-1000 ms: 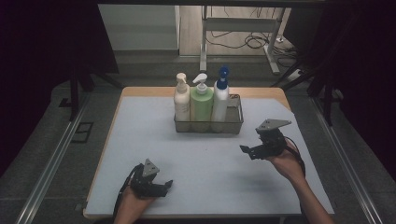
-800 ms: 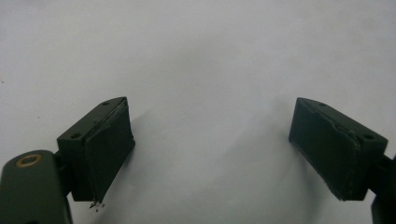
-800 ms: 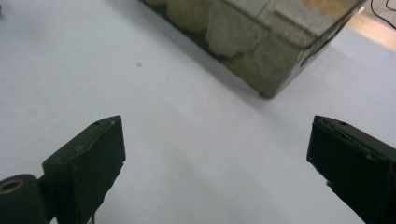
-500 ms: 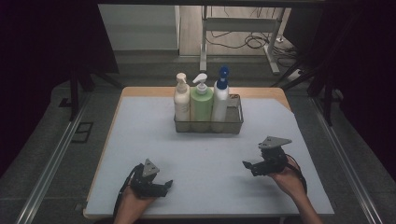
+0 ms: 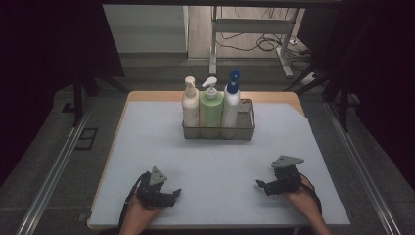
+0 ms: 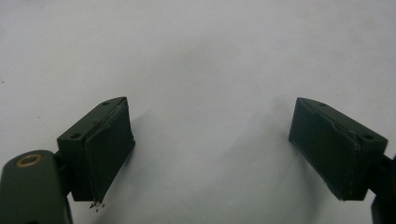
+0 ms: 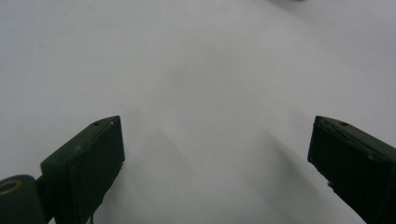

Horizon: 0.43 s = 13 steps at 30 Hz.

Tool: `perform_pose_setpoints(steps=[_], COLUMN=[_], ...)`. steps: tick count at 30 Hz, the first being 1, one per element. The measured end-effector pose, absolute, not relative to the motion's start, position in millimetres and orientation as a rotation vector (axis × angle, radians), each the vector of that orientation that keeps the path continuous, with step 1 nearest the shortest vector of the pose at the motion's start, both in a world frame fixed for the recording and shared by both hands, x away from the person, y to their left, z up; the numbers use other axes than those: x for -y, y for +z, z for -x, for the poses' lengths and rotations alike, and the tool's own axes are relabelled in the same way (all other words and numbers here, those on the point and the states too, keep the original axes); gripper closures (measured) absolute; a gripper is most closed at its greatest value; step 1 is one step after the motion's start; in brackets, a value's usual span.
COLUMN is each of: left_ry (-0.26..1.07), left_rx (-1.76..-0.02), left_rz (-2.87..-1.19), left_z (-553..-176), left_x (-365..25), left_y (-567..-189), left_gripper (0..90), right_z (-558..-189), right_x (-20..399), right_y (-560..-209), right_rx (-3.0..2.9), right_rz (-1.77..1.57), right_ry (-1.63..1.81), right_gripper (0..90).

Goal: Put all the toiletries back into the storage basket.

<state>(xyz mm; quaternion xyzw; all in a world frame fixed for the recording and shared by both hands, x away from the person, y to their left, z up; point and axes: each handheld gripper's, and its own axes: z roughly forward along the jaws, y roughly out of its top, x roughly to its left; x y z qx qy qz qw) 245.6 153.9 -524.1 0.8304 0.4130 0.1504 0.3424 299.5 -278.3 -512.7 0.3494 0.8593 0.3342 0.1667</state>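
A wire basket [image 5: 219, 131] stands near the middle of the desk's [image 5: 147, 147] far edge, holding three bottles upright in a row — a cream one [image 5: 190, 104] at its left end, a green one [image 5: 211, 110] in the middle, a white one with a blue top [image 5: 231, 105] at its right end, each touching the next. The left hand-held gripper [image 5: 172, 194] rests low by the near edge, toward the near left corner, its jaws spread wide over bare desk. The right hand-held gripper [image 5: 261, 185] sits near the near right corner — also wide open, gripping nothing. Both are well apart from the basket.
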Motion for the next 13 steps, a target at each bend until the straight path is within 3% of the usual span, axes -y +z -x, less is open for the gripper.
perform_pose_setpoints(steps=[13], left_ry=[0.389], left_rx=[-1.074], left_rz=[-2.160], left_z=[-245.7], left_x=[-154.0], left_y=[-524.2], left_gripper=[13.1], right_z=[-299.2], right_x=[282.8], right_y=[-521.7], right_rx=[-2.451], right_rz=[-1.038], right_ry=[0.998], right_gripper=[3.3])
